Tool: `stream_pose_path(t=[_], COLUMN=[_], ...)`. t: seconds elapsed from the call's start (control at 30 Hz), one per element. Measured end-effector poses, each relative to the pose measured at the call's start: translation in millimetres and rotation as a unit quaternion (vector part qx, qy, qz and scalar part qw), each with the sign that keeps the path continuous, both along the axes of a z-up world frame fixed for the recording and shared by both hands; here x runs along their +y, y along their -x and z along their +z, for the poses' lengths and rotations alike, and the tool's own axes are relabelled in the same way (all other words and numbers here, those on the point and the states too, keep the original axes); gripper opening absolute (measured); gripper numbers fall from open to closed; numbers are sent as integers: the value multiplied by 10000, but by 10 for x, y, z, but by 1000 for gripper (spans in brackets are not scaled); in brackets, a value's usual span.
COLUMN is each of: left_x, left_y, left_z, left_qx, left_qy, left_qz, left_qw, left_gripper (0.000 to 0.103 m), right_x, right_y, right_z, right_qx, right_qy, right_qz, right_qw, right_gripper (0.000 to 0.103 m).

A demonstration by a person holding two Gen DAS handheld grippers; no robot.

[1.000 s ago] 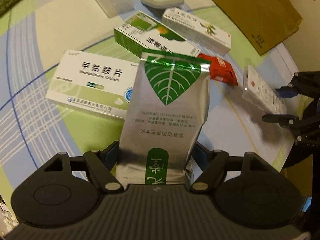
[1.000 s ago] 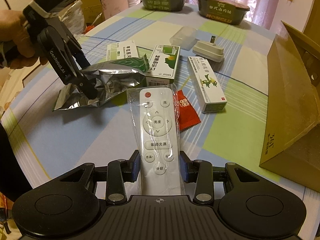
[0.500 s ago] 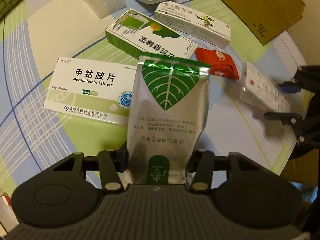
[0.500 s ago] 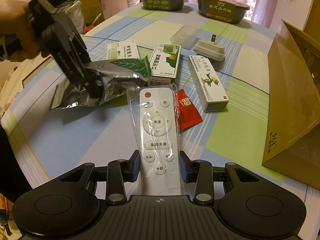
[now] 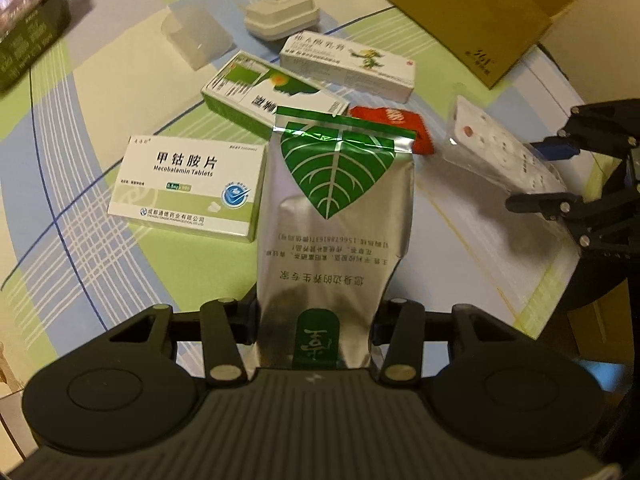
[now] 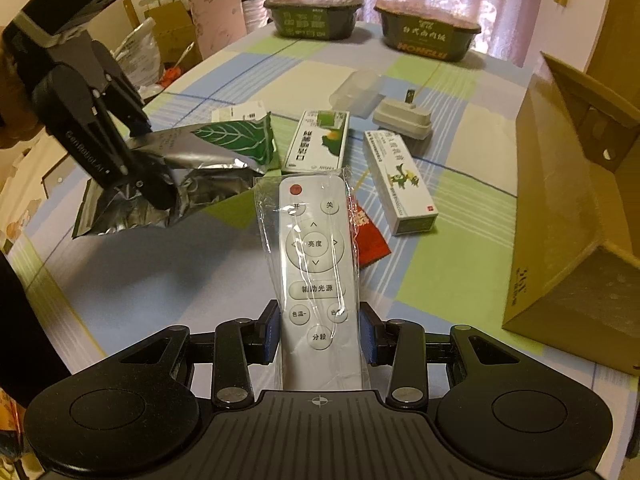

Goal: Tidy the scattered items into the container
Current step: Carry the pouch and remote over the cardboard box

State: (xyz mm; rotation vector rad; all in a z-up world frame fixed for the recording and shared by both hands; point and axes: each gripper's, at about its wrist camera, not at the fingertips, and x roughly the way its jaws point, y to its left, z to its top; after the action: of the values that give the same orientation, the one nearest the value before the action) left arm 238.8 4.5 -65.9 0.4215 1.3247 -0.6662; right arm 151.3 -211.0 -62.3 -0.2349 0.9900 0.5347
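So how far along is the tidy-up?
Nothing visibly boxed yet. In hand: left gripper holds the foil pouch, right gripper the wrapped remote. Left on the table: three medicine boxes, red packet, charger, clear case; cardboard box waits.

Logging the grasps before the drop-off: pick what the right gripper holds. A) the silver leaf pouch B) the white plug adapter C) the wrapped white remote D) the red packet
C: in the right wrist view the remote, still in its clear wrap, sits clamped between the right gripper's fingers, while the pouch is in the left gripper.
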Motion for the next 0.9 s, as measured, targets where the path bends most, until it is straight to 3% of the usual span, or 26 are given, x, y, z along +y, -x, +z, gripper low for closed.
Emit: stream_pose_path(t=[0.5, 0.9], left_x=[-276, -1139], left_y=[221, 184], left_z=[564, 925], left_qx=[-470, -805], left_qy=[215, 561], left_qz=[10, -273], left_qw=[9987, 9948], left_gripper=[42, 42], right_x=[-346, -1016], right_y=[177, 67], right_z=[537, 1029], right_qx=[-389, -774], right_qy=[-84, -31], right_qz=[-522, -1141], right_qw=[9978, 9904], right_gripper=[42, 42])
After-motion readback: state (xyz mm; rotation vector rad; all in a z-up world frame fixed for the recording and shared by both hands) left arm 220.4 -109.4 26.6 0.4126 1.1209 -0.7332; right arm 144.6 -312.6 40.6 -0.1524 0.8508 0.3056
